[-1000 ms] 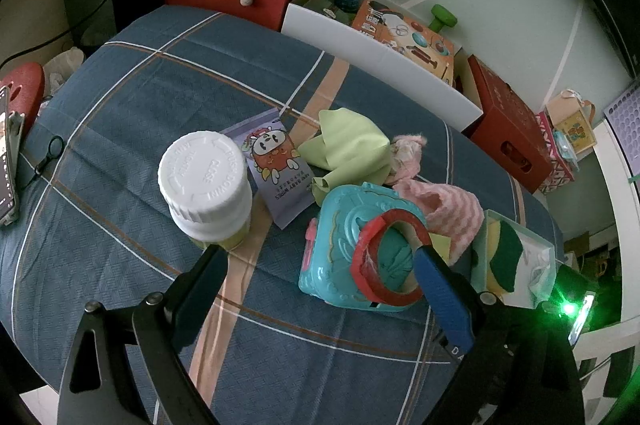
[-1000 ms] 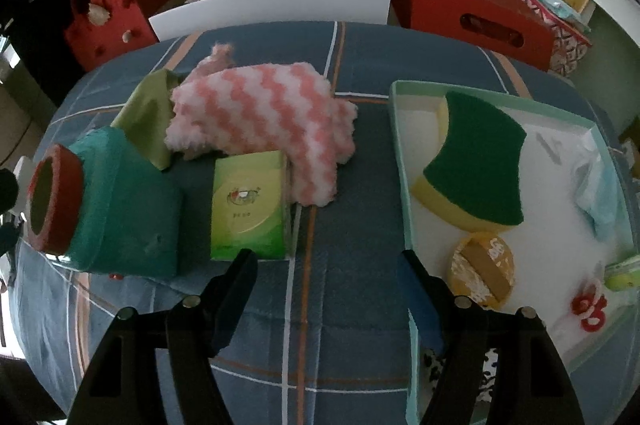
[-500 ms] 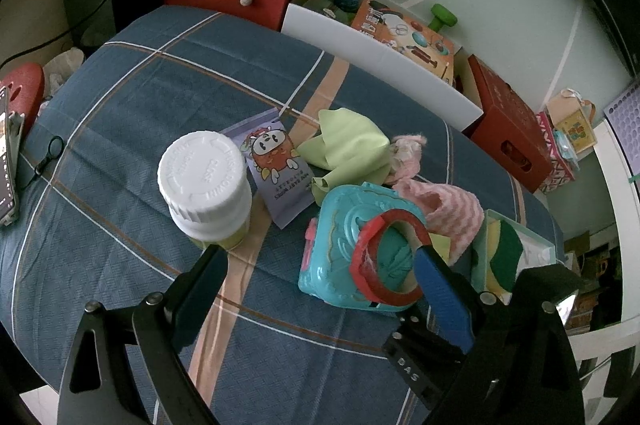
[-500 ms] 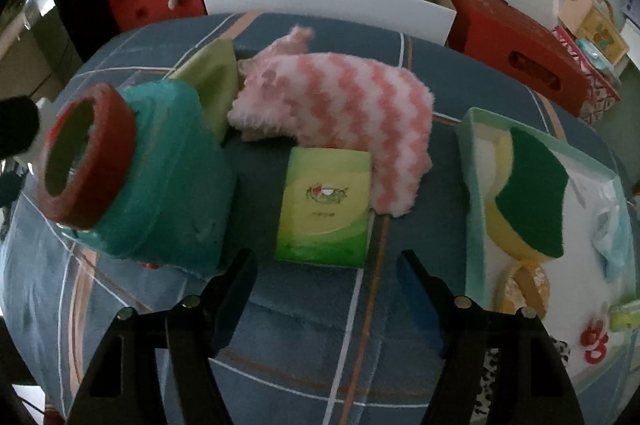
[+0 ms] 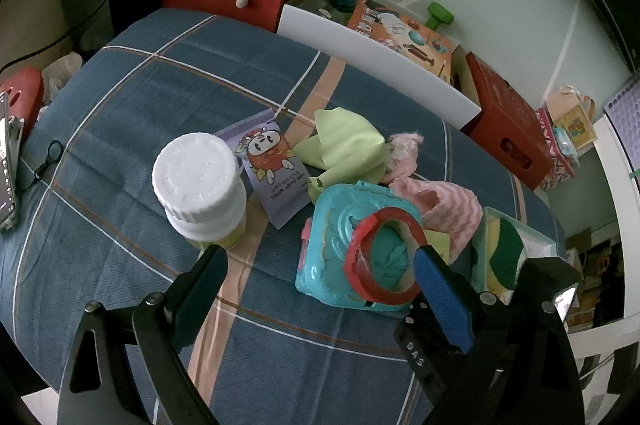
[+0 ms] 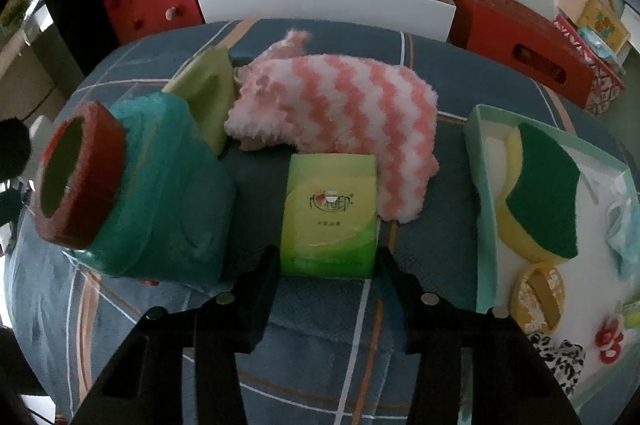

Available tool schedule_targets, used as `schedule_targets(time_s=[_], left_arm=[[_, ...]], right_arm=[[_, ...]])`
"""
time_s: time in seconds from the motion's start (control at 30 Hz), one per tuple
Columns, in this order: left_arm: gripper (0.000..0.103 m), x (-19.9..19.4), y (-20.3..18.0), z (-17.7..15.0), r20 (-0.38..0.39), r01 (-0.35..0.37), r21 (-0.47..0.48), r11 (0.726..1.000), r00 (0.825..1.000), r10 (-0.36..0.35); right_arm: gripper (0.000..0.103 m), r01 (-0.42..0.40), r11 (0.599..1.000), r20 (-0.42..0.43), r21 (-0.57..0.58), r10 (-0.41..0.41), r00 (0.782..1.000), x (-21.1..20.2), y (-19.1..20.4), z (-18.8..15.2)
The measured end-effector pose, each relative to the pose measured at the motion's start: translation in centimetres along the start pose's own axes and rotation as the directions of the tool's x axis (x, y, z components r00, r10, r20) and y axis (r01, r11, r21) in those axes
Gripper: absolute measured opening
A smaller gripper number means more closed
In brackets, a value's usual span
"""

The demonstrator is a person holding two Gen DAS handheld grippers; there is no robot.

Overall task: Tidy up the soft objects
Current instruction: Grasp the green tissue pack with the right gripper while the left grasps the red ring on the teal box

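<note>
Both pictures are dim and a bit grey. Soft daylight glows at the top left. The round lens bends everything near the black edges. The right wrist picture looks darker and slightly blurry.

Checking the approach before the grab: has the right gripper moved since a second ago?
Yes. The right gripper shifted from beside the tray towards the green tissue pack; its jaws have just been closing around it.

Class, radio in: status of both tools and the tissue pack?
Right tool closing around green tissue pack. Left tool open, empty. Teal toy case crowds its left.
</note>
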State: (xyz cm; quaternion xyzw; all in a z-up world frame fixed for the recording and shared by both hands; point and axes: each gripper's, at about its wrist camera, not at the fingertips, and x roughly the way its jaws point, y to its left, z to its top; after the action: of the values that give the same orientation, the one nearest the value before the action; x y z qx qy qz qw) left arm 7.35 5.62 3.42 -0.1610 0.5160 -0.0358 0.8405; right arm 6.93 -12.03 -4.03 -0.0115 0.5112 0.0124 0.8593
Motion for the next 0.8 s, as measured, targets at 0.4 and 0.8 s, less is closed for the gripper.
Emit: schedule_targets(time_s=[0.4, 0.8], left_arm=[[0.094, 0.2, -1.6, -0.4, -0.003, -0.008, 0.062, 0.998, 1.0, 0.009], [0.094, 0.9, -3.6, -1.2, -0.006, -0.038, 0.151, 0.988, 0.999, 0.039]], right_arm=[[0.05, 0.027, 0.999, 0.094, 0.032, -0.03, 0.995, -5.0, -1.2, 0.1], [0.05, 0.1, 0.989, 0.188, 0.112, -0.12, 0.975, -9.2, -4.9, -0.2]])
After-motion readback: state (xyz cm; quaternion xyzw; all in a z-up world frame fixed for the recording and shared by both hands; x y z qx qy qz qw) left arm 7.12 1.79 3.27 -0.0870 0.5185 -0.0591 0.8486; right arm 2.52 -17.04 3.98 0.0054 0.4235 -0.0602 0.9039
